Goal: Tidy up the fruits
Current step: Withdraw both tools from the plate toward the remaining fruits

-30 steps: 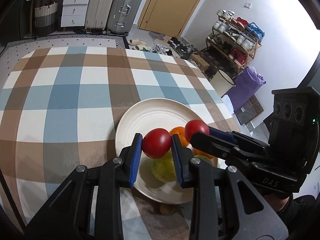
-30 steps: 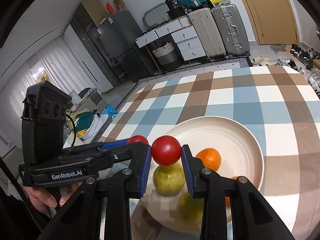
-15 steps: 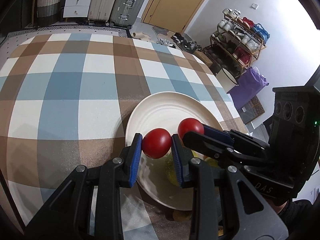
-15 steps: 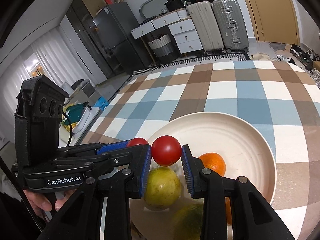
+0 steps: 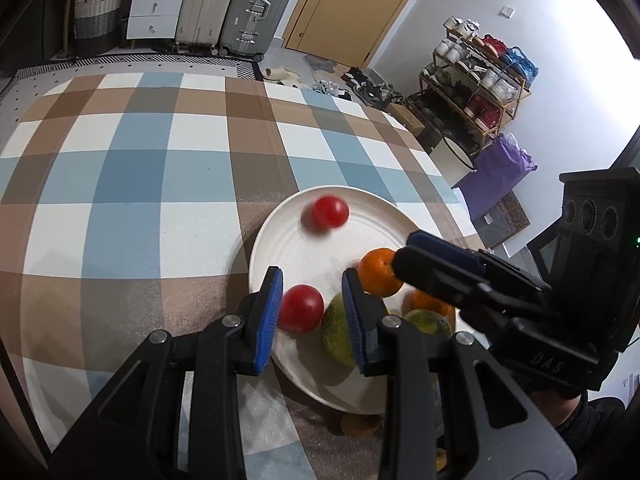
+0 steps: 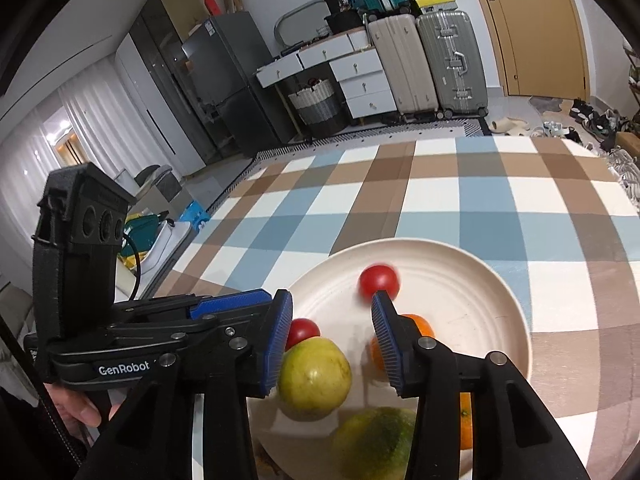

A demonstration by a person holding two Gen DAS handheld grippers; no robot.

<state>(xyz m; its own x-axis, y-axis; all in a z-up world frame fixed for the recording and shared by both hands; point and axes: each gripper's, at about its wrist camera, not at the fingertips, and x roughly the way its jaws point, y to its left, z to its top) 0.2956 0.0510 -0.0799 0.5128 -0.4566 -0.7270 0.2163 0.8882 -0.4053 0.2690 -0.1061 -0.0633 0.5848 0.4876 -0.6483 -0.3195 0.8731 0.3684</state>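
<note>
The white plate [image 5: 320, 252] holds two oranges [image 5: 378, 272], a green guava [image 6: 314, 374] and a mottled green fruit [image 6: 376, 440]. The jaws of my right gripper [image 6: 332, 340] are opening with nothing pressed between them. Its red tomato [image 6: 378, 280] lies blurred on the far part of the plate. My left gripper [image 5: 312, 316] keeps its jaws narrow. A second red tomato [image 5: 301, 308] shows between them, low at the plate's near-left rim. It lies against the left pad, with a gap to the right pad.
The plate sits on a blue, brown and white checked tablecloth [image 5: 120, 200]. A brownish fruit [image 5: 360, 424] lies on the cloth at the plate's near edge. A person's hand [image 6: 76, 412] holds the left gripper. Suitcases and a shoe rack stand beyond the table.
The right jaws have widened and their tomato has dropped onto the far part of the plate. The tomato in the left jaws now looks smaller and lower; those jaws kept their width.
</note>
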